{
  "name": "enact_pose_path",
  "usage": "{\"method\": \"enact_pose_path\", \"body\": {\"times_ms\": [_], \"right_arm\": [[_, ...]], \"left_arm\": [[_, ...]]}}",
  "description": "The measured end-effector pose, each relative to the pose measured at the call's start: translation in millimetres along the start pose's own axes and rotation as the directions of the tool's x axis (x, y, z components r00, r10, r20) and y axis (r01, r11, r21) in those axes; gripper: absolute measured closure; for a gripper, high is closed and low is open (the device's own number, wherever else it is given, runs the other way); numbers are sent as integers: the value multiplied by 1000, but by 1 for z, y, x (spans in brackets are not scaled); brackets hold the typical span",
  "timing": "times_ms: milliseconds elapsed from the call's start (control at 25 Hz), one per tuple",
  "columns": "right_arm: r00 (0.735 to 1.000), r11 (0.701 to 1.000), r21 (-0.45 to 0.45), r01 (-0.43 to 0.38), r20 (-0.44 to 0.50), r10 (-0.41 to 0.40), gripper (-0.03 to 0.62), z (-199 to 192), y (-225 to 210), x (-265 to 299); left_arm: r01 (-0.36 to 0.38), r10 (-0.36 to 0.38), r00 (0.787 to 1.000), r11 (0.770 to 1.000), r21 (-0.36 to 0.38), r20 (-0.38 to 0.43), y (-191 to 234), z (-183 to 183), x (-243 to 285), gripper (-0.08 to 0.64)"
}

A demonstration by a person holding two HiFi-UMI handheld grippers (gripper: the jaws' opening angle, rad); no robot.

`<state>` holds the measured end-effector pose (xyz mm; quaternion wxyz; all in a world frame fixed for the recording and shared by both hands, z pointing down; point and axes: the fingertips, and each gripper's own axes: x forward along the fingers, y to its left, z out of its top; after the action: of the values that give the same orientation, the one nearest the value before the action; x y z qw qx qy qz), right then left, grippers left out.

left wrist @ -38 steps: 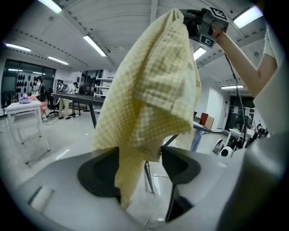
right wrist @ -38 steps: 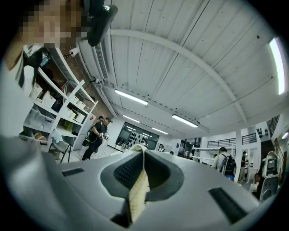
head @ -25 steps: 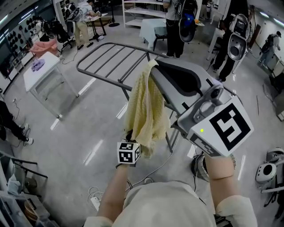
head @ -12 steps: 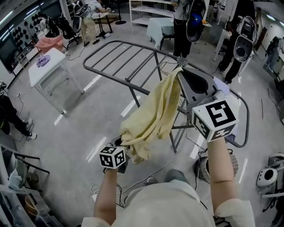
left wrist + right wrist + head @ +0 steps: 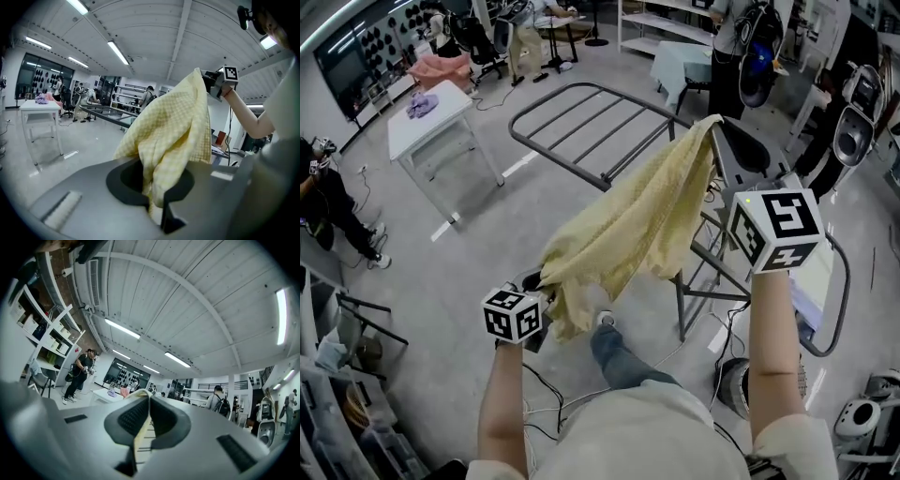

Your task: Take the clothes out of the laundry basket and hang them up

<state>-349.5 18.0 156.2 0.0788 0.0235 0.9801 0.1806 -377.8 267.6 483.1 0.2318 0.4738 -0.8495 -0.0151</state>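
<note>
Low at left: left gripper (image 5: 542, 286), jaws clamped on the lower corner of the yellow checked cloth (image 5: 628, 225).
Between the hands: cloth held up in the air as a slanting band, with a loose fold hanging beside the left gripper.
Higher at right: right gripper (image 5: 717, 131), jaws pinched together on the cloth's upper corner, a thin cream edge between the pads.
Behind the cloth: grey drying rack (image 5: 581, 117).
Far left: white table (image 5: 441, 131).
</note>
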Motion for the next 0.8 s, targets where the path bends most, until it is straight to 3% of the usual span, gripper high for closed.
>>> {"method": "enact_pose_path", "body": {"times_ms": [280,480,800], "right_arm": [[998,999,24,44,35,-45,580,-16,-24,102],[992,992,11,122,-8,-122,580,-44,-42,166],[952,952,-51,301,-46,-303,580,-74,-101,224]], "left_arm": [[-14,12,1000,997,78,21,80,70,31,537],[8,-10,1000,994,112,11,133,115,61,535],[149,-152,988,960,237,-6,166,204,126,535]]}}
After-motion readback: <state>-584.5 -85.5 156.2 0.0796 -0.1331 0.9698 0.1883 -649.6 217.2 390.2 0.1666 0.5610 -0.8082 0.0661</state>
